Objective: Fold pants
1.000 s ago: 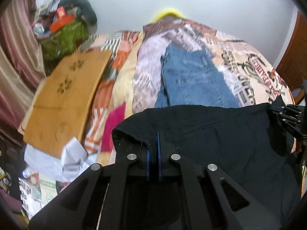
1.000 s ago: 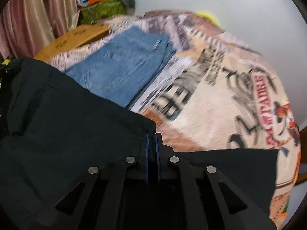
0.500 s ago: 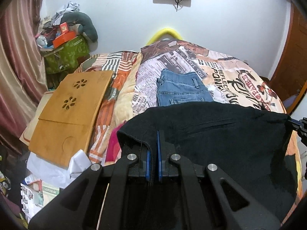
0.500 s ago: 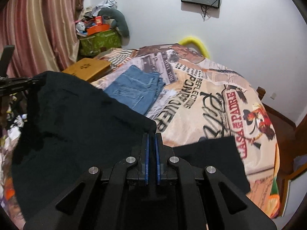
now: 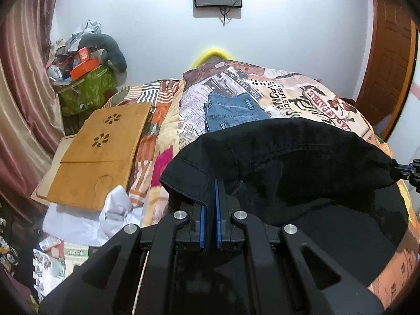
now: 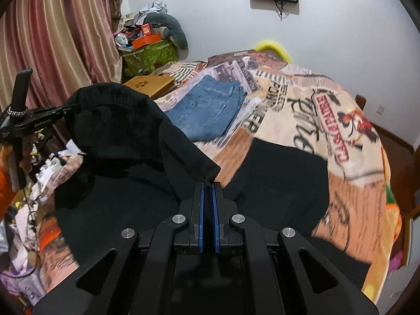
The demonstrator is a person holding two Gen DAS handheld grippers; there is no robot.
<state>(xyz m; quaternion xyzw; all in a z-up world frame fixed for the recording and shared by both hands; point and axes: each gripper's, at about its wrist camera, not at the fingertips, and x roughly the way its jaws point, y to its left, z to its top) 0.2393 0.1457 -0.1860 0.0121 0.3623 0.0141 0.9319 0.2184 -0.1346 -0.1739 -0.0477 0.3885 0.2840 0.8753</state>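
Observation:
Black pants (image 5: 302, 162) hang stretched between both grippers above the bed. My left gripper (image 5: 210, 197) is shut on one corner of their top edge. My right gripper (image 6: 207, 186) is shut on the opposite corner of the black pants (image 6: 126, 147). In the left wrist view the right gripper (image 5: 405, 170) shows at the right edge, pinching the cloth. From the right wrist camera, the left gripper (image 6: 65, 109) sits at the left, clamping the other corner. A lower part of the pants (image 6: 283, 173) lies on the bedspread.
Folded blue jeans (image 5: 233, 110) lie farther back on the printed bedspread (image 5: 302, 92). A wooden lap tray (image 5: 99, 147) rests on the bed's left side, with white papers (image 5: 115, 212) below it. A cluttered green box (image 5: 86, 89) and curtains (image 6: 60, 39) stand at the left.
Both grippers have lifted and pulled back with the black pants, so more of the wall and screen shows and the jeans look farther away. Both stay shut on the cloth.

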